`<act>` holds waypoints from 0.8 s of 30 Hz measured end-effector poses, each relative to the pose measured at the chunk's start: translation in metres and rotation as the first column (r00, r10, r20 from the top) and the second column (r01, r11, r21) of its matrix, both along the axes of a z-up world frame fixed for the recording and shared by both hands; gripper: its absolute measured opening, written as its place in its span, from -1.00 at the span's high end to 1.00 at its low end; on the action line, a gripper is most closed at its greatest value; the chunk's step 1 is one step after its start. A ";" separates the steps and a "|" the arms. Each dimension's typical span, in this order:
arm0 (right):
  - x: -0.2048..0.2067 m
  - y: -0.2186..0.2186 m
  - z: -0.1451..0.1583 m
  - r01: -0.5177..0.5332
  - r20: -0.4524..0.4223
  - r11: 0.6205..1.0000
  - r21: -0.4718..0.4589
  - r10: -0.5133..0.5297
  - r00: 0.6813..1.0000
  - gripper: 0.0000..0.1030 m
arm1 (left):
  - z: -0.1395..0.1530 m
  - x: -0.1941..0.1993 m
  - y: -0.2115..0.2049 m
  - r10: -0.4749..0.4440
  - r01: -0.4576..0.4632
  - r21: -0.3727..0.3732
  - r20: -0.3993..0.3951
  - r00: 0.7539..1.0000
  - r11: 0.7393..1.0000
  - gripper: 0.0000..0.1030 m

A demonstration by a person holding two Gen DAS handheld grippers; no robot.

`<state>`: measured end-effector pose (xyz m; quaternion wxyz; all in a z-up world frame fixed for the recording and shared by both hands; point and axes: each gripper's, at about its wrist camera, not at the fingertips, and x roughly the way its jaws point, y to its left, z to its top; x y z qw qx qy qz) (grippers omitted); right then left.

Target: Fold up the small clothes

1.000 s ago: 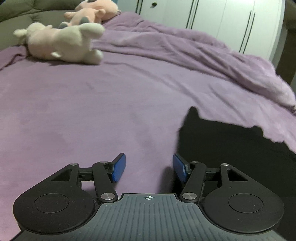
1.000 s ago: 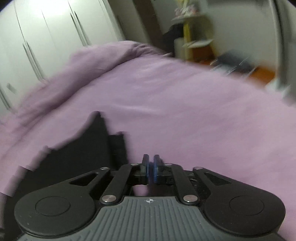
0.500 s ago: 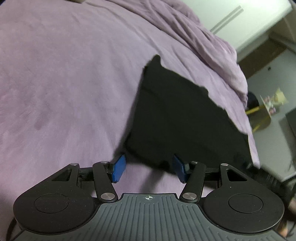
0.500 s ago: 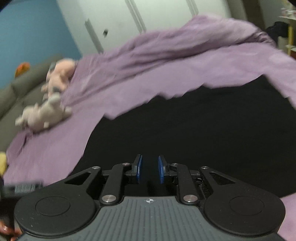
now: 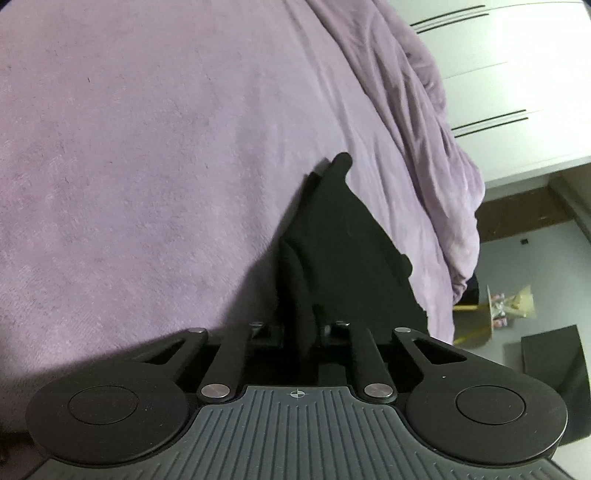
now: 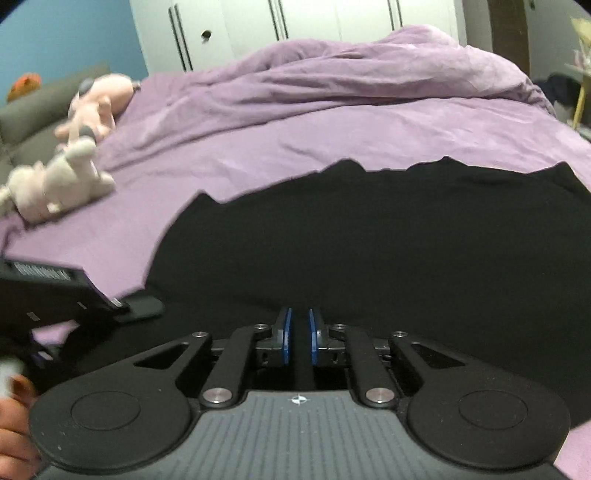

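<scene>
A black garment lies spread on the purple bedspread. In the left wrist view its edge is pulled up into a ridge. That ridge runs into my left gripper, whose jaws are closing with a bunch of the cloth pinched between them and hiding the pads. My right gripper sits at the garment's near edge. Its jaws are closing too, and black cloth fills the narrow gap between the blue pads. The left gripper also shows in the right wrist view, at the garment's near left corner.
Two plush toys lie at the far left of the bed by a grey headboard. A rumpled purple duvet is heaped along the far side before white wardrobes. A person's hand holds the left tool.
The left gripper rolled, dropped onto the garment's edge and closed on it, bunching the cloth. The right gripper swung across the bed to the garment's near edge, and its jaws narrowed.
</scene>
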<state>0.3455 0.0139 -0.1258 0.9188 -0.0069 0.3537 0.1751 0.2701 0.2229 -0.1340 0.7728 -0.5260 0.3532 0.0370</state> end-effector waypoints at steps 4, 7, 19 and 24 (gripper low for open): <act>-0.006 -0.003 0.011 0.012 0.032 1.000 -0.006 -0.012 0.999 0.88 | 0.005 0.002 -0.006 -0.018 0.018 0.069 0.001 1.000 0.997 0.73; -0.007 -0.004 0.000 -0.002 0.025 1.000 -0.016 0.003 1.000 0.88 | 0.009 0.001 -0.009 -0.026 0.026 0.115 -0.006 1.000 0.993 0.73; -0.006 -0.111 0.033 0.199 -0.039 0.963 0.184 -0.195 0.980 0.93 | 0.069 0.019 -0.054 -0.110 0.140 0.450 -0.093 0.990 0.882 0.76; -0.014 -0.161 0.037 0.288 -0.050 0.928 0.237 -0.284 0.958 0.88 | 0.093 0.041 -0.110 -0.268 0.240 0.472 -0.009 0.963 0.848 0.76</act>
